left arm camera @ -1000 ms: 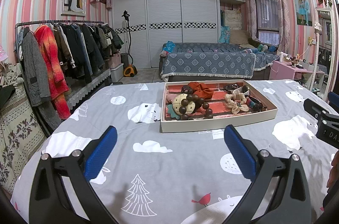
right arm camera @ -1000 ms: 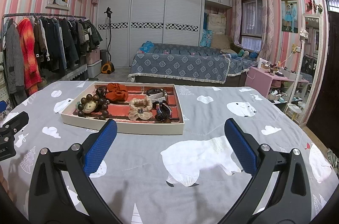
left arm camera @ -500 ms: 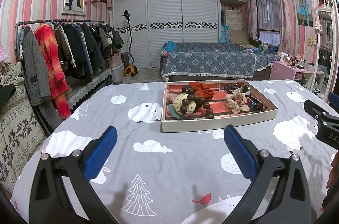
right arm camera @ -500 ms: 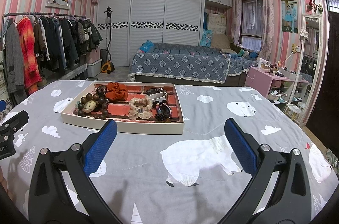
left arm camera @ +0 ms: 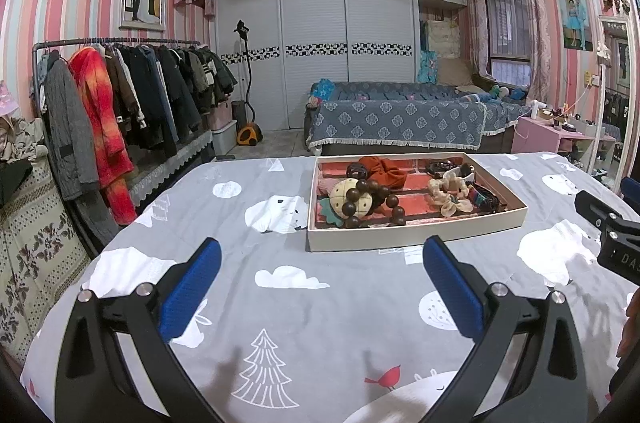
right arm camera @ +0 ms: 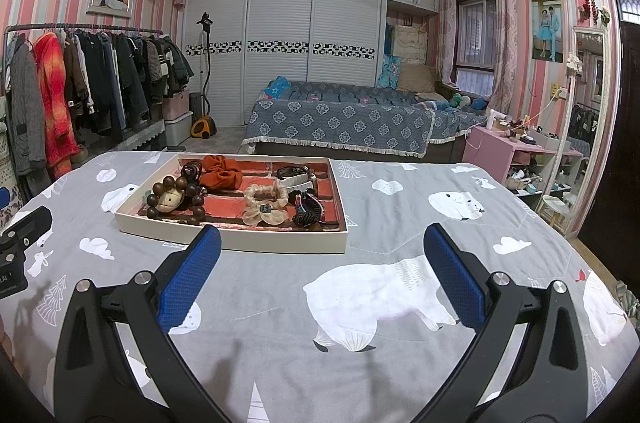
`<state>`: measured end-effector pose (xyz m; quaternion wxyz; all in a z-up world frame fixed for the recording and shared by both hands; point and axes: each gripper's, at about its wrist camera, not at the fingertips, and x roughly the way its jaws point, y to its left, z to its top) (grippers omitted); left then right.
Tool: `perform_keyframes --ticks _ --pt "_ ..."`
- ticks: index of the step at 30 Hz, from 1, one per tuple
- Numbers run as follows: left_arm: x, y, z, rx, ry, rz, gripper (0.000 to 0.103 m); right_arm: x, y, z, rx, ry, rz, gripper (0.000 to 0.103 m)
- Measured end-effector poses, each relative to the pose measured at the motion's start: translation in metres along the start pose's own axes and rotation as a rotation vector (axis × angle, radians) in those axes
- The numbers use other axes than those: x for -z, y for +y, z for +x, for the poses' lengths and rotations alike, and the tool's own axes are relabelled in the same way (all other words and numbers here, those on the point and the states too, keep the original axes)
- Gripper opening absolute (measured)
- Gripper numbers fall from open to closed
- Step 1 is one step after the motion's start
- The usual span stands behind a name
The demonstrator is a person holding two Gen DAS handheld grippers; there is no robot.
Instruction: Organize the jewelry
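Note:
A shallow white tray [left arm camera: 416,237] with a red lining sits on the grey printed cloth, also in the right wrist view [right arm camera: 240,241]. It holds a dark wooden bead bracelet [left arm camera: 370,201] [right arm camera: 176,197], an orange scrunchie [left arm camera: 384,171] [right arm camera: 220,173], a cream scrunchie [left arm camera: 450,193] [right arm camera: 266,203], a white-strap watch [right arm camera: 300,179] and dark hair pieces [right arm camera: 308,213]. My left gripper [left arm camera: 320,269] is open and empty, short of the tray's near edge. My right gripper [right arm camera: 322,259] is open and empty, in front of the tray's right corner.
The grey cloth [right arm camera: 380,303] with polar bears and trees covers the table. A clothes rack [left arm camera: 120,103] stands to the left, a bed with a blue cover [left arm camera: 400,121] behind, a pink side table [right arm camera: 516,151] to the right. The right gripper's body [left arm camera: 612,235] shows at the left wrist view's edge.

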<state>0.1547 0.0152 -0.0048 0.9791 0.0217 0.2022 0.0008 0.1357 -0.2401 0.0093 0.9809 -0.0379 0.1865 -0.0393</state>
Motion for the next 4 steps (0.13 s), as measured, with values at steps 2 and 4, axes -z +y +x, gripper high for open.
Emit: perform_keyframes --ticks 2,4 --pt "0.0001 0.0009 -0.0007 -0.001 0.002 -0.003 0.098 0.0000 -0.0001 0.0000 -0.001 0.001 0.001 0.099" --pt "0.0000 0.0005 -0.0010 -0.003 0.002 -0.002 0.098 0.0000 -0.0001 -0.0001 0.000 0.000 0.001 0.099"
